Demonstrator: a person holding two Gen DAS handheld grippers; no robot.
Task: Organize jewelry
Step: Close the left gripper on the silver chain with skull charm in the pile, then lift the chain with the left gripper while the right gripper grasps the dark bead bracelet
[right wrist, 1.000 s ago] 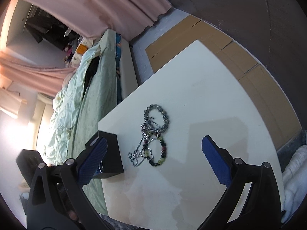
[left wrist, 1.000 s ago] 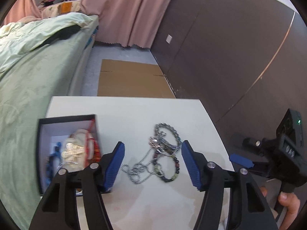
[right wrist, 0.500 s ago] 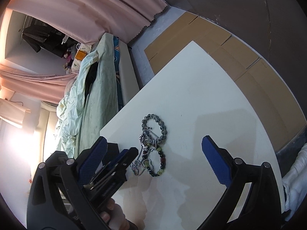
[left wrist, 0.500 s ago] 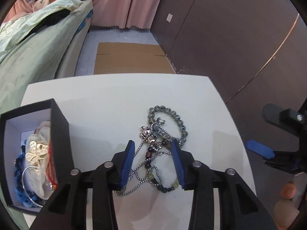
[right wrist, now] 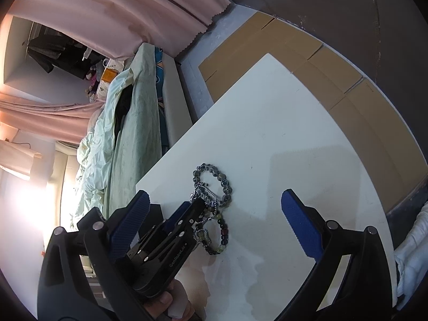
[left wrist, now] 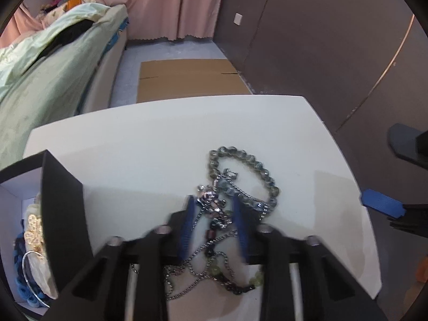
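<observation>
A tangle of jewelry lies on the white table [left wrist: 149, 144]: a grey bead bracelet [left wrist: 248, 160], a silver chain [left wrist: 203, 264] and a dark multicolour bead bracelet [left wrist: 214, 230]. My left gripper [left wrist: 214, 211] is lowered over the tangle, its blue pads narrowed around the chain and beads but with a gap still showing. It also shows in the right wrist view [right wrist: 191, 210] over the jewelry [right wrist: 214, 195]. My right gripper [right wrist: 214, 222] is wide open and empty, held above the table. A black box [left wrist: 58, 214] at left holds gold, blue and ring pieces.
A bed with a green cover [left wrist: 45, 80] runs along the table's left side. Flat cardboard [left wrist: 187, 80] lies on the floor beyond the far edge. A dark wall [left wrist: 321, 40] stands at right. Pink curtains [left wrist: 160, 2] hang at the back.
My left gripper has come down and forward onto the jewelry tangle and its fingers have closed in from wide open to a narrow gap. The right gripper has stayed open, nearly still.
</observation>
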